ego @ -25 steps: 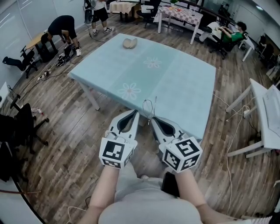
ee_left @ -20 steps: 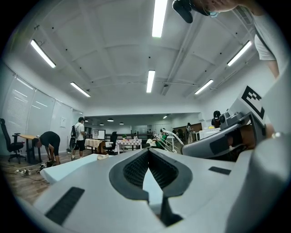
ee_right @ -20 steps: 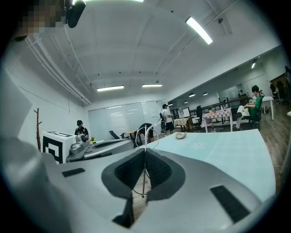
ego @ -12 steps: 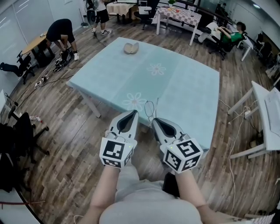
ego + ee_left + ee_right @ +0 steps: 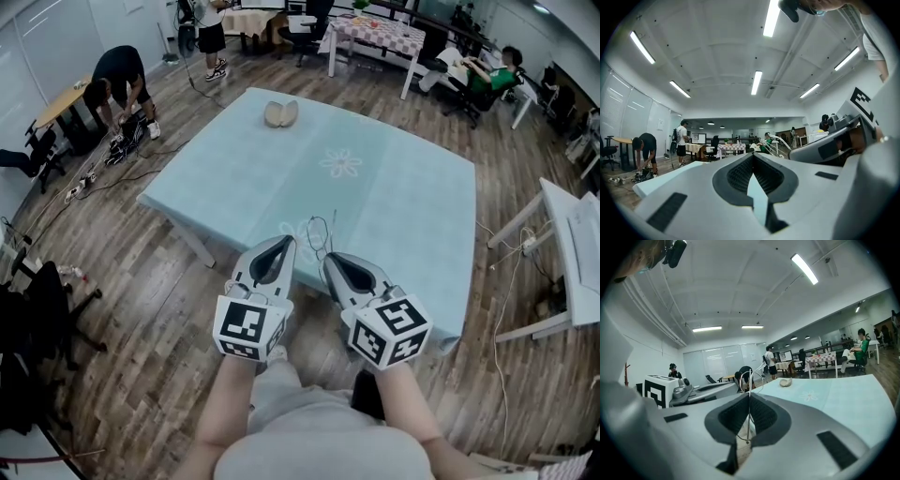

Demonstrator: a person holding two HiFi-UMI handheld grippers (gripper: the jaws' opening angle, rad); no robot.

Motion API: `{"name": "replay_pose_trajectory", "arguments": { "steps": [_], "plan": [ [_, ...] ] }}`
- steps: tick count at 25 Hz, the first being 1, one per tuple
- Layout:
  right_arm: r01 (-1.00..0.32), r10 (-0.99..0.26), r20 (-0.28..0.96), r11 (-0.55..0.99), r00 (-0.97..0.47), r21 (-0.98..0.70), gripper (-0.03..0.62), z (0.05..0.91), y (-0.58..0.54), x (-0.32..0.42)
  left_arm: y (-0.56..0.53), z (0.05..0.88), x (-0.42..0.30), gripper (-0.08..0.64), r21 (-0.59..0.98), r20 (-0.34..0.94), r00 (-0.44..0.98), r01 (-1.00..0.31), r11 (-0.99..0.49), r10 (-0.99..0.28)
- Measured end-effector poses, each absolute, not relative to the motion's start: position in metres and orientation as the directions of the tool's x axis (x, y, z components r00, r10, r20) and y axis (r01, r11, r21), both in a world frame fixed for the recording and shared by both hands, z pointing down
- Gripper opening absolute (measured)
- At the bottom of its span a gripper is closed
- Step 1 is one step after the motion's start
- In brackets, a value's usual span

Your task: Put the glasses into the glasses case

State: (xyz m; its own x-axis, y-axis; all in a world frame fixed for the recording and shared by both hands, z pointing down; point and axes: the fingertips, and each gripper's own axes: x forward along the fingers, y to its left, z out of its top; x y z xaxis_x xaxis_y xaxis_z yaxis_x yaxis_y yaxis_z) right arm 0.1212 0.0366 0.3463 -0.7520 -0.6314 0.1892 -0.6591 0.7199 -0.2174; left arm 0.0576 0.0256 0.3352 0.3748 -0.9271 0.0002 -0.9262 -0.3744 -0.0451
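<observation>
Right gripper (image 5: 325, 258) tight on glasses (image 5: 321, 232); left gripper (image 5: 289, 242) closed, empty; glasses case (image 5: 280, 113), perhaps open, far across table (image 5: 403, 202).

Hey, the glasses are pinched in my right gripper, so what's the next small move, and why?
Probably carry the right gripper forward across the table toward the glasses case. Its jaws are shut on the thin wire glasses, while the case lies open near the table's far edge, well ahead of it.

Head view looks down; gripper views (level) share the table (image 5: 403, 197).
</observation>
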Motion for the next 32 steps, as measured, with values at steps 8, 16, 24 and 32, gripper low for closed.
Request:
{"name": "replay_pose_trajectory", "arguments": {
  "steps": [8, 16, 24, 32],
  "plan": [
    [-0.674, -0.643, 0.202, 0.706, -0.738, -0.218, 0.012, 0.35, 0.001, 0.085, -0.012, 0.338, 0.021, 0.009, -0.032, 0.006, 0.392, -0.919, -0.392, -0.92],
    [-0.701, -0.667, 0.215, 0.681, -0.713, -0.213, 0.012, 0.349, -0.035, 0.052, -0.052, 0.339, -0.012, 0.009, -0.018, 0.016, 0.426, -0.904, -0.426, -0.904],
    [-0.732, -0.697, 0.224, 0.65, -0.681, -0.205, 0.012, 0.354, -0.059, 0.03, -0.078, 0.344, -0.035, 0.009, -0.017, 0.018, 0.464, -0.886, -0.464, -0.886],
    [-0.74, -0.699, 0.243, 0.643, -0.672, -0.198, 0.012, 0.355, -0.07, 0.014, -0.09, 0.344, -0.054, 0.009, -0.001, 0.016, 0.462, -0.887, -0.462, -0.887]
  ]
}}
